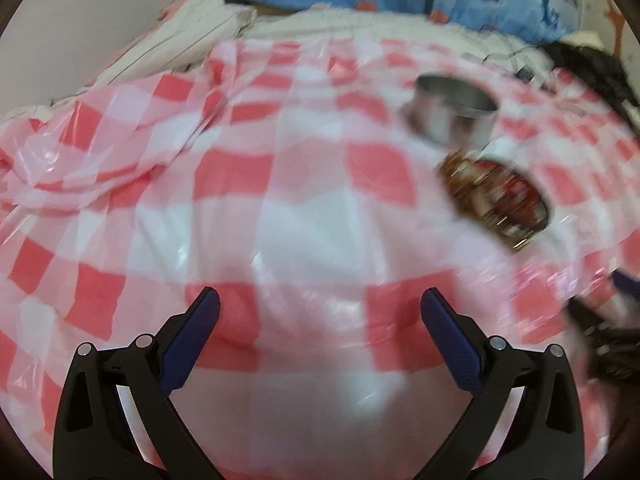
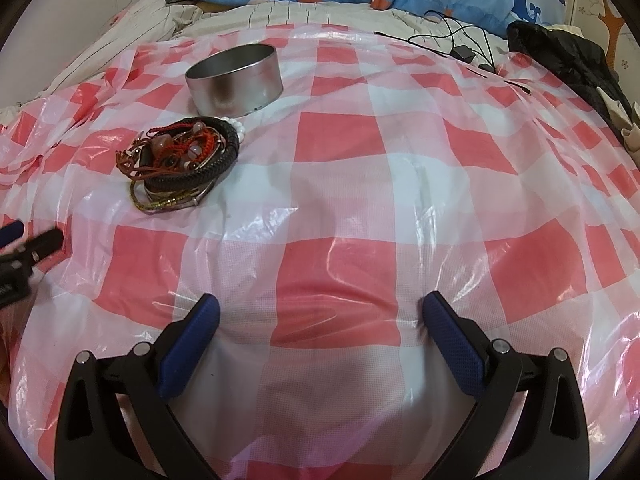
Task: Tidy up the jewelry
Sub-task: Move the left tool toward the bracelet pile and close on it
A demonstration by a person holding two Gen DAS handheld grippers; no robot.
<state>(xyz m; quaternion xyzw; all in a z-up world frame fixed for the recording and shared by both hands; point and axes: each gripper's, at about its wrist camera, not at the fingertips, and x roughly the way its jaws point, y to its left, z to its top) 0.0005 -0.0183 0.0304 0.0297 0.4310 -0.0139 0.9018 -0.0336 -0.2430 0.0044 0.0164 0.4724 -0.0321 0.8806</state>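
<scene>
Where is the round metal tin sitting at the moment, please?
In the right wrist view the metal tin stands upright at upper left on the checked plastic cloth, just behind the pile of bracelets.

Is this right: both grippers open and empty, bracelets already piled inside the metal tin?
Not quite. The bracelets lie on the checked cloth just in front of the metal tin, not inside it; the right wrist view shows this. Both the left gripper and right gripper are open and empty.

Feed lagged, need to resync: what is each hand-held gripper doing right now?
Left hand-held gripper: open, holding nothing, over the checked cloth.
Right hand-held gripper: open, holding nothing.
</scene>
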